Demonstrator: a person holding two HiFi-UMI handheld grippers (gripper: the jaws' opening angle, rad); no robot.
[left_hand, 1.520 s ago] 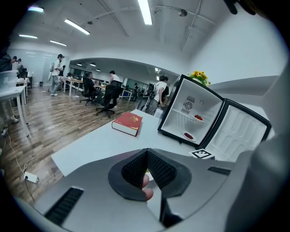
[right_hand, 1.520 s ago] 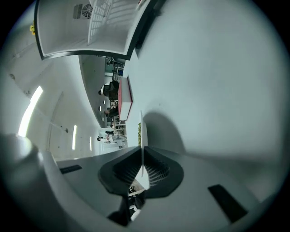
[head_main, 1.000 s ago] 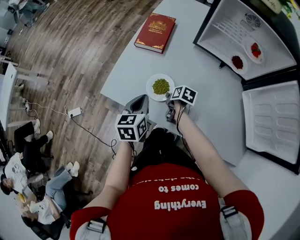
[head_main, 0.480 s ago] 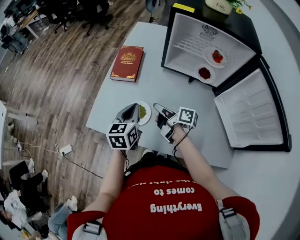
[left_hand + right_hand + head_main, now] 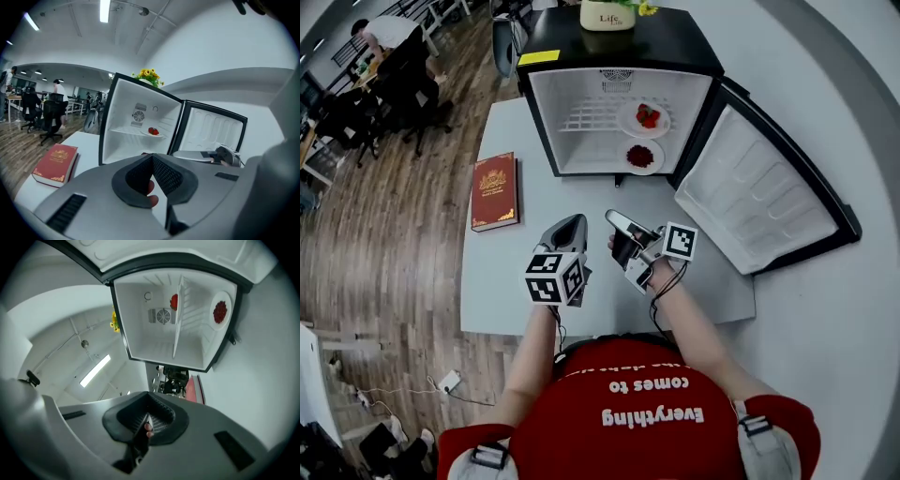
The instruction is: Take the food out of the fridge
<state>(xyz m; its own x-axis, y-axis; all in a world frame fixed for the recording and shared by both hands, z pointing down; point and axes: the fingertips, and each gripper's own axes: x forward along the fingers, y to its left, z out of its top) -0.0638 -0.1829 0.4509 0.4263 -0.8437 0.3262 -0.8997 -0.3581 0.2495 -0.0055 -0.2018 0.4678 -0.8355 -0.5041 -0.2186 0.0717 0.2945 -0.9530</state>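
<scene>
A red book lay on the table to the left of the fridge, clear of the work. The left gripper hung in front of the fridge, its jaws pressed together with nothing in them. Just beside it, the right gripper had only now closed its jaws, also on nothing.

The step in hand looked like the reach into the fridge. To do it well, one gripper would open before entering and pinch a plate by its rim. It would then draw the plate out level so nothing rolled off, staying clear of the shelf.

The fridge stood open with the food inside. A plate of strawberries sat on the wire shelf. Below it, on the fridge floor near the front edge, a second plate held dark red food too small to name. That lower plate, being nearest, seemed the easier first pick. The door stood wide open to the fridge's right, out of the way.
</scene>
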